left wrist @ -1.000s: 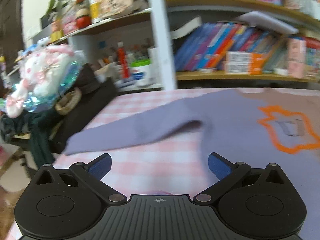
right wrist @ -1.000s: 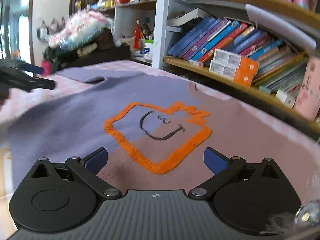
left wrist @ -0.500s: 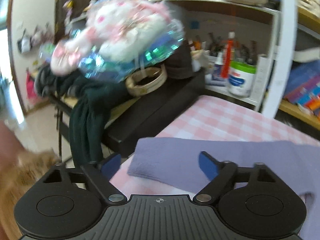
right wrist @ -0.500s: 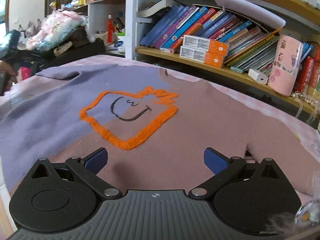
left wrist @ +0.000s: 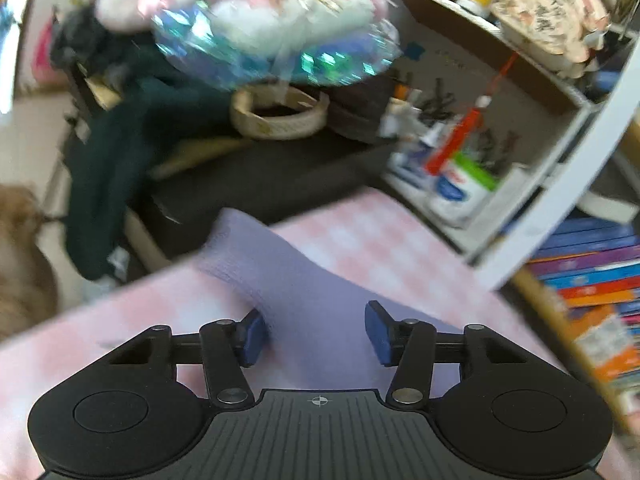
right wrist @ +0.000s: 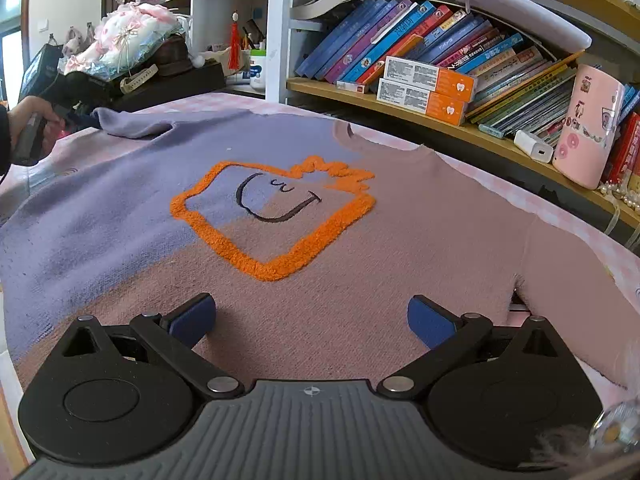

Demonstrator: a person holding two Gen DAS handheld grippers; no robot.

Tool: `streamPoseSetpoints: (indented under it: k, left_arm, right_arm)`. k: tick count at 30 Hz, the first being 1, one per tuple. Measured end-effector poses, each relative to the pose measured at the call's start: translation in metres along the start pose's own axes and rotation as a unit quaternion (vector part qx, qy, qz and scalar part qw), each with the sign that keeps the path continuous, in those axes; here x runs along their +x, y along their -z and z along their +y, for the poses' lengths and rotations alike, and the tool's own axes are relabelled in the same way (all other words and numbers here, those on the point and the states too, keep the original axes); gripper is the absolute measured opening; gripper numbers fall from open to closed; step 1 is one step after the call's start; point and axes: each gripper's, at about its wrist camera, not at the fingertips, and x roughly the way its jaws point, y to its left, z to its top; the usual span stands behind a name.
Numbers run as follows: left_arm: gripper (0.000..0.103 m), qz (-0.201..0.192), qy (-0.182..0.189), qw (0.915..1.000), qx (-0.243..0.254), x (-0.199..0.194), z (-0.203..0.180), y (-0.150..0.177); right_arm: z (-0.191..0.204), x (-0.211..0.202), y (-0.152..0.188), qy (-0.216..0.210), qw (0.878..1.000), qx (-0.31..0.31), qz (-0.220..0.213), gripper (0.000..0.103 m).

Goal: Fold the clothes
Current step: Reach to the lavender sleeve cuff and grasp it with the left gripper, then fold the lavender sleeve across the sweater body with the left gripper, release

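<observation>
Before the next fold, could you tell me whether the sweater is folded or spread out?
Spread: the sweater lies flat, face design showing, both sleeves out sideways.

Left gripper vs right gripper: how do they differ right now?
The left gripper has the sweater's purple sleeve between its jaws, which have just been closing; the right gripper has nothing between its jaws. The left's jaws stand narrower, the right's wide open. The left sits at the sleeve end, the right over the sweater's body. Both have blue pads.

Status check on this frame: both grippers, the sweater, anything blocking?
Left gripper closing around the purple sleeve, pads not yet pinching. Right gripper open over the sweater, holding nothing. Sweater flat, unfolded. Nothing in the way.
</observation>
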Motion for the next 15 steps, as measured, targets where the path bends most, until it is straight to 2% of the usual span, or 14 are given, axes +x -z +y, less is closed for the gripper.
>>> streamPoseSetpoints:
  k: [2, 3, 5, 7, 8, 10, 12, 14, 15]
  left_arm:
    - [0.050, 0.005, 0.007, 1.0000, 0.003, 0.002, -0.007, 0.003]
    - [0.050, 0.003, -0.001, 1.0000, 0.005, 0.003, -0.007, 0.002]
    - [0.039, -0.001, -0.020, 0.9998, 0.008, 0.006, -0.007, 0.001]
    - [0.024, -0.008, -0.035, 0.9994, -0.004, 0.009, -0.001, -0.003]
    - [0.020, -0.010, -0.039, 0.9992, -0.009, 0.010, 0.002, -0.005]
    - [0.006, -0.013, -0.043, 0.9989, -0.015, 0.014, 0.011, -0.009]
    - [0.004, -0.015, -0.039, 0.9986, -0.032, 0.015, 0.015, -0.012]
    - [0.004, -0.024, -0.037, 0.9987, -0.023, 0.010, 0.005, -0.014]
    - [0.003, -0.031, -0.022, 0.9992, -0.009, 0.002, -0.008, -0.016]
  right_arm:
    - [-0.001, 0.000, 0.000, -0.002, 1.000, 0.003, 0.001, 0.103]
    - [-0.001, 0.000, 0.000, -0.003, 1.000, 0.003, 0.001, 0.103]
    - [-0.001, 0.000, 0.001, -0.002, 1.000, 0.003, 0.001, 0.103]
    - [-0.001, 0.000, 0.001, -0.001, 1.000, 0.002, 0.001, 0.103]
    - [0.000, -0.001, 0.001, 0.000, 1.000, 0.002, 0.001, 0.103]
    - [0.000, -0.004, 0.003, 0.004, 1.000, 0.001, 0.000, 0.103]
    - [0.000, -0.007, 0.005, 0.008, 1.000, 0.001, -0.001, 0.103]
    - [-0.002, -0.009, 0.007, 0.009, 1.000, 0.005, -0.001, 0.103]
    - [-0.003, -0.010, 0.007, 0.010, 1.000, 0.008, 0.000, 0.103]
